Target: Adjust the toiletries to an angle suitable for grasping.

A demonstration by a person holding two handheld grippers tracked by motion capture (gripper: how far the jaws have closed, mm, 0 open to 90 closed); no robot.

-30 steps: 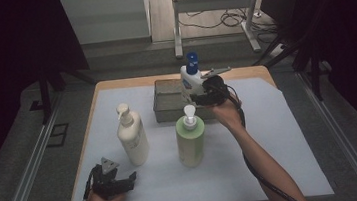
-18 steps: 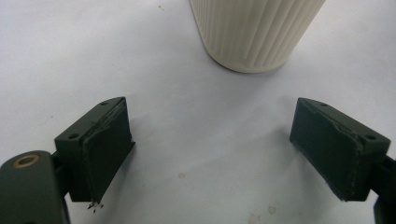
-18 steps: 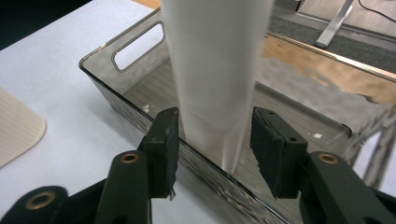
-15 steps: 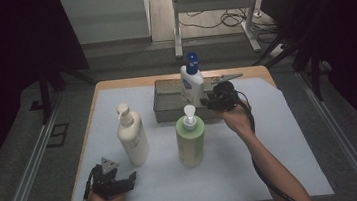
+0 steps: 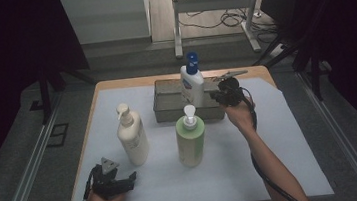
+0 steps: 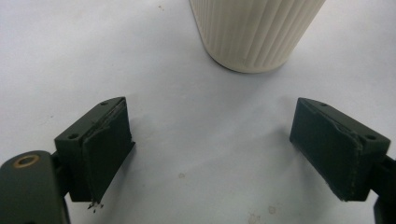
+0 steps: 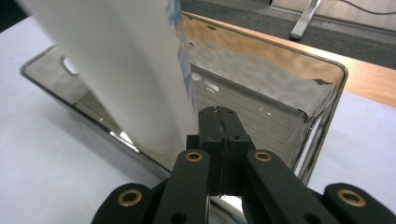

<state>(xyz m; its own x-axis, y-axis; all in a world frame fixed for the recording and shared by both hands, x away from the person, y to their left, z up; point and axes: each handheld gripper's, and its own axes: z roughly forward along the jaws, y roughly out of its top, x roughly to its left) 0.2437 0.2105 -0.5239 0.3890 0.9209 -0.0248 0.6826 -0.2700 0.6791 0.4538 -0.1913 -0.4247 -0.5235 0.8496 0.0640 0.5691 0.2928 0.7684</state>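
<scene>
A white bottle with a blue cap (image 5: 192, 83) stands in a metal tray (image 5: 167, 112) at the back of the table. My right gripper (image 5: 214, 94) is just to the bottle's right, over the tray's right end. In the right gripper view its jaws (image 7: 219, 125) are pressed together with nothing between them, the white bottle (image 7: 126, 70) close on their left and the tray (image 7: 280, 88) behind. A cream pump bottle (image 5: 132, 135) and a green pump bottle (image 5: 191, 137) stand in front of the tray. My left gripper (image 5: 127, 180) rests open at the front left, with the cream bottle's base (image 6: 252, 32) just beyond its jaws (image 6: 210, 149).
A white sheet (image 5: 291, 144) covers most of the wooden table (image 5: 114, 84). The table's front edge runs just under my left hand. A dark floor with cables and a metal frame (image 5: 217, 6) lies beyond the far edge.
My right gripper has drawn back to the right, away from the white bottle, which stays standing in the tray. The left gripper has not moved.
</scene>
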